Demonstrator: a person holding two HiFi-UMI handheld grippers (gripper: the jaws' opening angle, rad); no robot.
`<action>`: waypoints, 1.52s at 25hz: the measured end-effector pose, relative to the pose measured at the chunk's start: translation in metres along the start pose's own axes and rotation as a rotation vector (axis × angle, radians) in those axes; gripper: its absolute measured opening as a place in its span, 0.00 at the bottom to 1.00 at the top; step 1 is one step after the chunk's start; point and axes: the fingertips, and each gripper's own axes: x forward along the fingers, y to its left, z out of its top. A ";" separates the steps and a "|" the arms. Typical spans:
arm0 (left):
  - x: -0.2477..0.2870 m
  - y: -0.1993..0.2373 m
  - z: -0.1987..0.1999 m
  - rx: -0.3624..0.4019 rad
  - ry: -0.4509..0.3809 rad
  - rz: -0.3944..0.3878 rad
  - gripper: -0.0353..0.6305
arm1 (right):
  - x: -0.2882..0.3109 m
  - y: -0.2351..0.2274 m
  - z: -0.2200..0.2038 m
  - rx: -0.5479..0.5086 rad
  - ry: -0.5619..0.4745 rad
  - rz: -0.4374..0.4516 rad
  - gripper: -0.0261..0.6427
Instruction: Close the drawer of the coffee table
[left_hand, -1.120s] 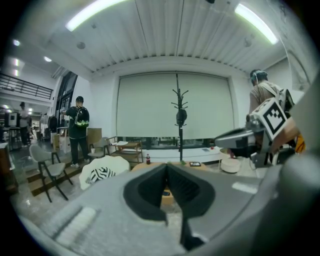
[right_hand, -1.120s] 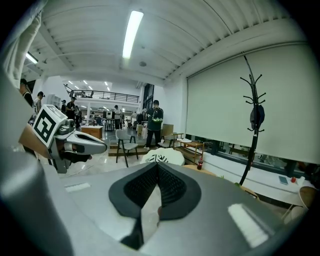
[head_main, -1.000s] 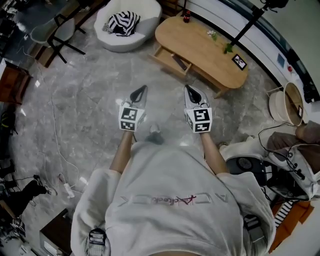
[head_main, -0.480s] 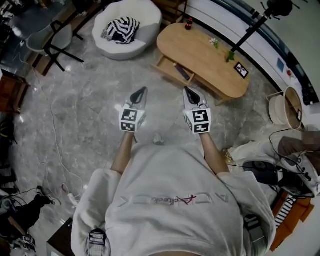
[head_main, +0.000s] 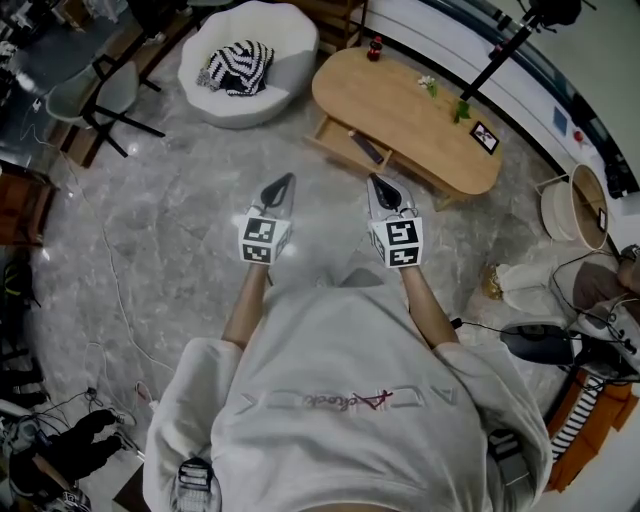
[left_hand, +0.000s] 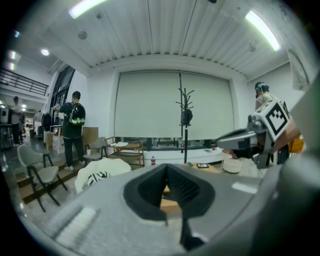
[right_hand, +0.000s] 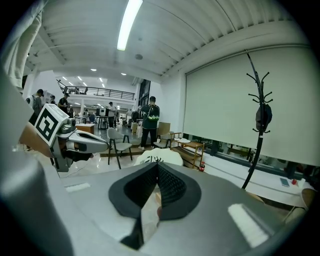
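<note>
In the head view a light wooden oval coffee table (head_main: 410, 115) stands ahead and to the right. Its drawer (head_main: 350, 146) is pulled out toward me, with a dark flat object lying inside. My left gripper (head_main: 287, 181) and right gripper (head_main: 375, 182) are held side by side above the marble floor, short of the table. Both are shut and hold nothing. In the left gripper view the black pads (left_hand: 167, 192) meet, with the table's wood showing just past them and the right gripper (left_hand: 250, 140) at the right. The right gripper view shows its own closed pads (right_hand: 156, 192).
A white round armchair (head_main: 250, 50) with a striped cushion stands left of the table. A black lamp stand (head_main: 500, 50), small plants and a picture frame (head_main: 484, 137) are on or by the table. Chairs (head_main: 100, 95) stand far left, a basket (head_main: 572, 208) right, cables lie on the floor.
I have moved forward with both grippers. The table and armchair now lie a little nearer and the floor clutter has slid back. Both grippers stayed shut.
</note>
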 end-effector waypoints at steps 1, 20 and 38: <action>0.001 0.000 0.000 0.002 0.003 -0.002 0.06 | 0.001 -0.001 -0.001 0.003 0.002 -0.002 0.05; 0.016 0.013 -0.017 0.016 0.048 0.025 0.06 | 0.022 -0.016 -0.016 0.027 -0.005 0.005 0.05; 0.153 0.069 0.010 0.014 0.076 0.012 0.06 | 0.139 -0.116 -0.010 0.056 0.031 0.005 0.05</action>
